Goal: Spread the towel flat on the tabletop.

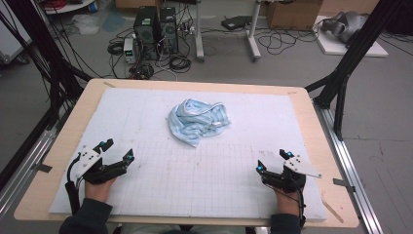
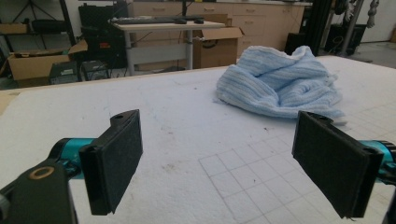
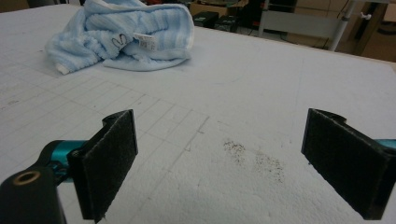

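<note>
A crumpled light-blue striped towel [image 1: 198, 120] lies in a heap on the white mat [image 1: 146, 112], a little behind the middle of the table. In the left gripper view the towel [image 2: 280, 84] sits ahead and to the right; in the right gripper view the towel [image 3: 126, 35] lies far ahead at the left, with a white label showing. My left gripper [image 1: 118, 150] rests near the front left of the mat, open and holding nothing. Open too, my right gripper [image 1: 273, 161] rests near the front right. Both are well apart from the towel.
The mat has a printed grid [image 1: 204, 170] across its front half and lies on a wooden table [image 1: 311, 122]. Dark specks [image 3: 254, 158] mark the mat ahead of the right gripper. Black frame posts [image 1: 350, 53] stand at the table's right, and computers and cables [image 1: 156, 34] on the floor behind.
</note>
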Motion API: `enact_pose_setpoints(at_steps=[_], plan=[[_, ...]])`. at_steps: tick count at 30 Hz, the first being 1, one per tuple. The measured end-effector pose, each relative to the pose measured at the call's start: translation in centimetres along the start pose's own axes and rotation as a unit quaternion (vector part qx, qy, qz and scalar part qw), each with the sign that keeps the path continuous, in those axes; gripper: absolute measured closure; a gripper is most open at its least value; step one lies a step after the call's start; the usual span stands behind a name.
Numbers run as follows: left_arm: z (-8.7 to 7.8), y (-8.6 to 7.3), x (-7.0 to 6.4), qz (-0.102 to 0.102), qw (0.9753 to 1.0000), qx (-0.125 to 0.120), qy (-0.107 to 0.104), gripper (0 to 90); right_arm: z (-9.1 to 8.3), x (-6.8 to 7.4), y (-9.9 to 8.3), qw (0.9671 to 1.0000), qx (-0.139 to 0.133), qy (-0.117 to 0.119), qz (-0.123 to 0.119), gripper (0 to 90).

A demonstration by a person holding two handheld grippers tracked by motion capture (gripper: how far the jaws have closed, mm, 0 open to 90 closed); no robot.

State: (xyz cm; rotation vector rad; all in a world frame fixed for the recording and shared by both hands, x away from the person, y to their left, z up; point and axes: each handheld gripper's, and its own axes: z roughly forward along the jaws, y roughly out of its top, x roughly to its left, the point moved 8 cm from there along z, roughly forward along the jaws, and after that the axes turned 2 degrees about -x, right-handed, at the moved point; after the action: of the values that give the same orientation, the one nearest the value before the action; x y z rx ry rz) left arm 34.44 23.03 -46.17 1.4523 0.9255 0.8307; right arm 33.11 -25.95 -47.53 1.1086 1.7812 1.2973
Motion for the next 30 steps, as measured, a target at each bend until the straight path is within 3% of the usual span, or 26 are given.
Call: enact_pose_setpoints(at_steps=[16, 25, 28, 30], plan=[[-0.2, 0.1, 0.2, -0.013, 0.9998, -0.011, -0.011, 16.1, 0.0, 0.1, -0.1, 1.0, 0.005, -0.001, 0.0, 9.7], [0.0, 0.1, 0.3, -0.018, 0.9998, 0.002, -0.008, 17.0, 0.2, 0.1, -0.1, 1.0, 0.007, 0.003, -0.001, 9.7], [0.2, 0.8, 0.2, -0.01, 0.9999, 0.002, -0.012, 17.2, 0.2, 0.1, -0.1, 1.0, 0.007, 0.003, -0.001, 9.7], [0.7, 2.3, -0.1, -0.01, 0.9997, -0.003, -0.022, 17.2, 0.2, 0.1, -0.1, 1.0, 0.008, 0.003, 0.0, 9.7]])
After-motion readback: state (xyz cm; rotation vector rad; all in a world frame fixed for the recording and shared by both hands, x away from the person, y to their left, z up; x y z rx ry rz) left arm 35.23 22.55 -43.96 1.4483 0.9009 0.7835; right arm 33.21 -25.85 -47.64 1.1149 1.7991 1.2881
